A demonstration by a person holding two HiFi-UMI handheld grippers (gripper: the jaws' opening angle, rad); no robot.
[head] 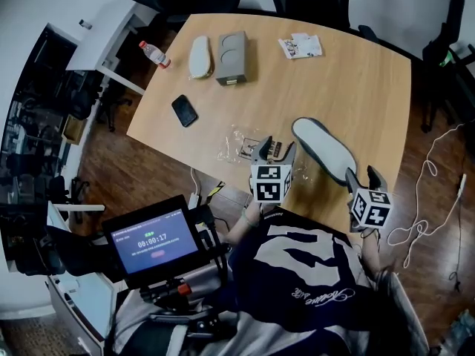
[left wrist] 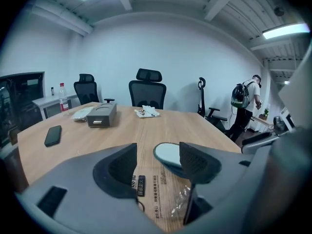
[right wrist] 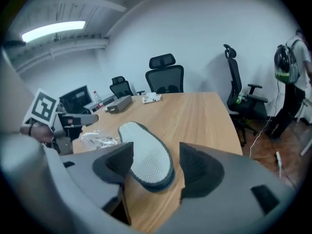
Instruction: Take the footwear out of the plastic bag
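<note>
Now | shoe (head: 323, 150) is lying sole-up right of the bag (head: 237, 143) | your right gripper (right wrist: 151, 165) is straddling its near end, unclenched; left gripper (left wrist: 158, 162) gaping, empty | be lifting straight off.

Even light from ceiling strip lights (left wrist: 287, 30); fisheye-warped, vignetted edges

- Tablet screen (head: 154, 239), lower left of head view: timer reads 00:00:17 in white digits. The small green line above it and the line below it are too small to read.
- Plastic bag (head: 241, 145) on tabletop: black printed block and rows of small print, also in left gripper view (left wrist: 157, 186). Not legible.
- Shirt (head: 324, 295): cursive white print, cannot be made out.
- Left marker cube (head: 270, 182) and right marker cube (head: 370, 208): black-and-white square code patterns, no letters.
</note>
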